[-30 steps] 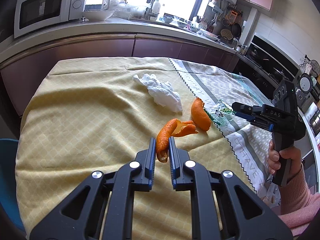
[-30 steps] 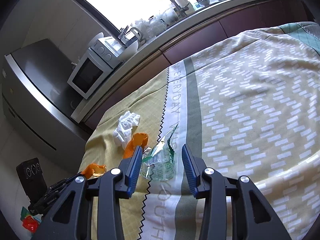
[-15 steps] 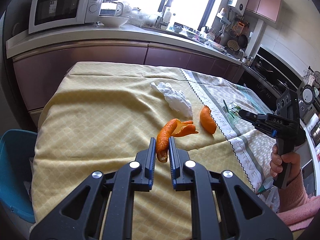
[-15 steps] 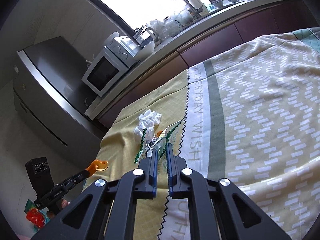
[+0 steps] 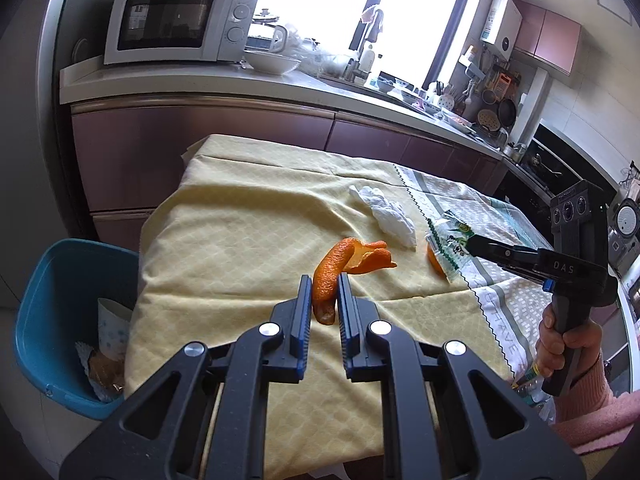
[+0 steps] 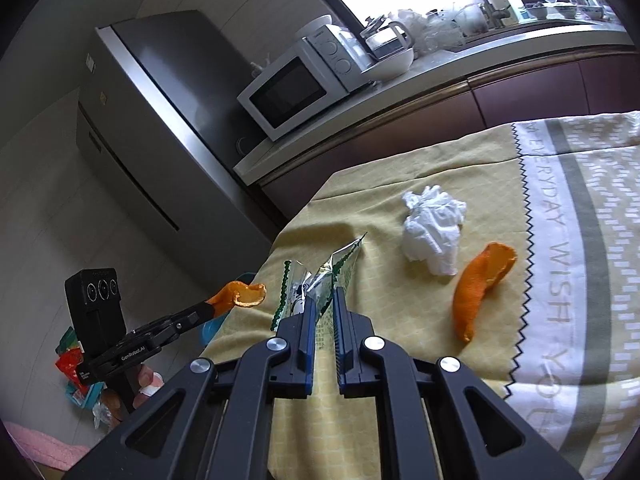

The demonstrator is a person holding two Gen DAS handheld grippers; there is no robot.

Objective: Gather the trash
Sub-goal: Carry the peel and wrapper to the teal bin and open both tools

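Note:
My left gripper (image 5: 324, 286) is shut on a curled orange peel (image 5: 344, 264) and holds it above the yellow tablecloth (image 5: 240, 248). My right gripper (image 6: 323, 298) is shut on a clear green-edged plastic wrapper (image 6: 320, 276) and holds it up over the table; the wrapper also shows in the left wrist view (image 5: 446, 240). A second orange peel (image 6: 480, 284) and a crumpled white tissue (image 6: 434, 232) lie on the cloth. The left gripper with its peel (image 6: 240, 294) shows at the table's left edge in the right wrist view.
A blue bin (image 5: 52, 320) with paper trash in it stands on the floor left of the table. A kitchen counter with a microwave (image 5: 176, 26) runs behind the table. A steel fridge (image 6: 160, 128) stands to the left.
Both grippers have lifted and pulled back toward the left side of the table with their loads. The right gripper closed on the wrapper. The blue bin has come into the left wrist view.

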